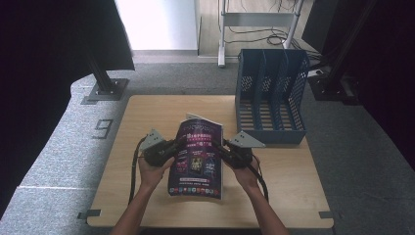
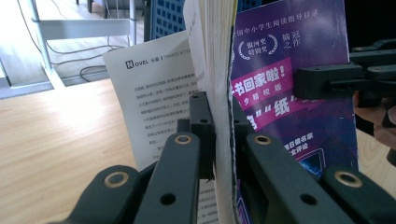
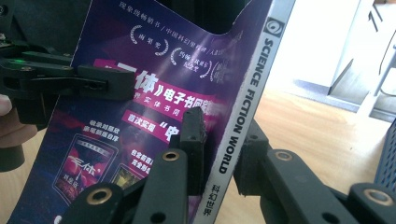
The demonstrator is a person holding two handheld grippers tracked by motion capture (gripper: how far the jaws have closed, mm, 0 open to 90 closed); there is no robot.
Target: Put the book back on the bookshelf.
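Observation:
A purple-covered magazine (image 1: 196, 156) is held up over the wooden table (image 1: 147, 112), cover toward the high camera. My left gripper (image 1: 169, 149) is shut on its left side; in the left gripper view the jaws (image 2: 219, 121) pinch the stack of page edges, and one white printed page (image 2: 154, 102) splays loose to the left. My right gripper (image 1: 222, 149) is shut on the right side; its own view has the jaws (image 3: 223, 135) clamped across the grey spine lettered "SCIENCE FICTION WORLD". Each gripper view also takes in the other gripper (image 2: 327, 81) (image 3: 93, 84) farther off on the cover.
A blue mesh file rack (image 1: 270, 95) with several upright slots stands at the table's back right corner. A black stand base (image 1: 105, 90) sits on the grey floor at back left, and white frame legs (image 1: 222, 49) stand behind the table. Bare wood lies left of the magazine.

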